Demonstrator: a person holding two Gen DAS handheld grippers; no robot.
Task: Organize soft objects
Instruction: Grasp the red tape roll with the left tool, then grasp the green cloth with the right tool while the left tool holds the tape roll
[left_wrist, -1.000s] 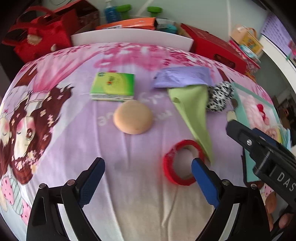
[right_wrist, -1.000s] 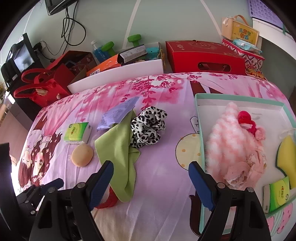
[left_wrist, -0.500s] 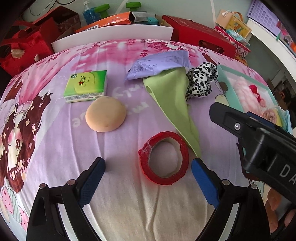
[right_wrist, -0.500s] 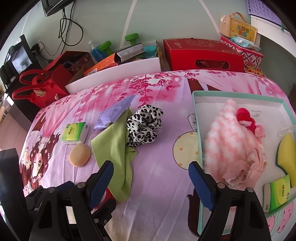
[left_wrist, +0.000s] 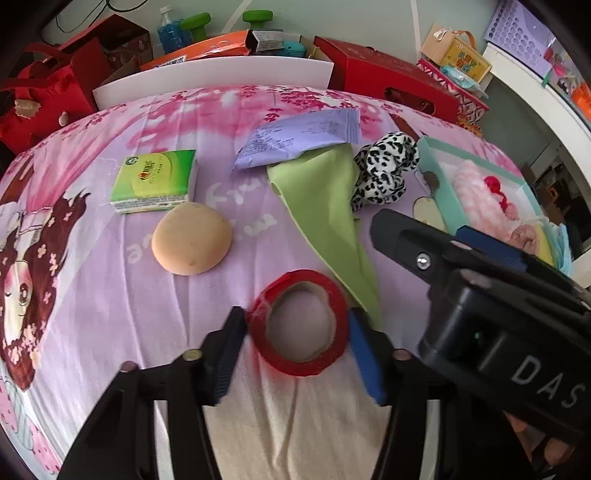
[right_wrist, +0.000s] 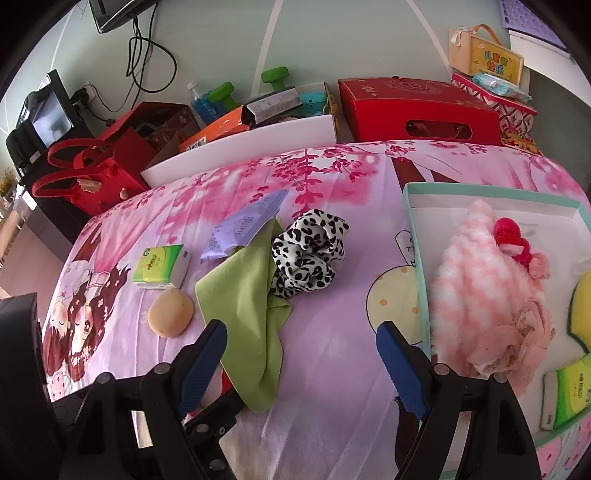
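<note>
Since a second ago the left gripper (left_wrist: 297, 345) has swung over the red roll of adhesive tape (left_wrist: 300, 322), which lay off by its right finger before and now sits between both; its jaws are closing on the roll, the blue pads just at the outer rim on either side, though whether they press it yet is hard to tell from the left wrist view. That roll lies flat on the pink and lilac cartoon-print bedsheet (left_wrist: 110, 295), with the tip of a lime-green cloth (left_wrist: 325, 206) touching its far right edge. Beyond it rest a round tan sponge puff (left_wrist: 192, 239), a green pack of tissues (left_wrist: 155, 181) just behind the puff, a lilac foil packet (left_wrist: 299, 138) overlapping the cloth's top, and a black-and-white spotted scrunchie (left_wrist: 384, 166) beside the cloth. To the right sits a teal-rimmed white tray (right_wrist: 413, 236) holding a fluffy pink-and-white fabric (right_wrist: 476, 280), a red knitted piece (right_wrist: 511, 236), a yellow sponge (right_wrist: 581, 306) and another green tissue pack (right_wrist: 570, 391). Over the sheet between cloth and tray, the right gripper (right_wrist: 301, 365) hangs with jaws wide apart and nothing between them.
</note>
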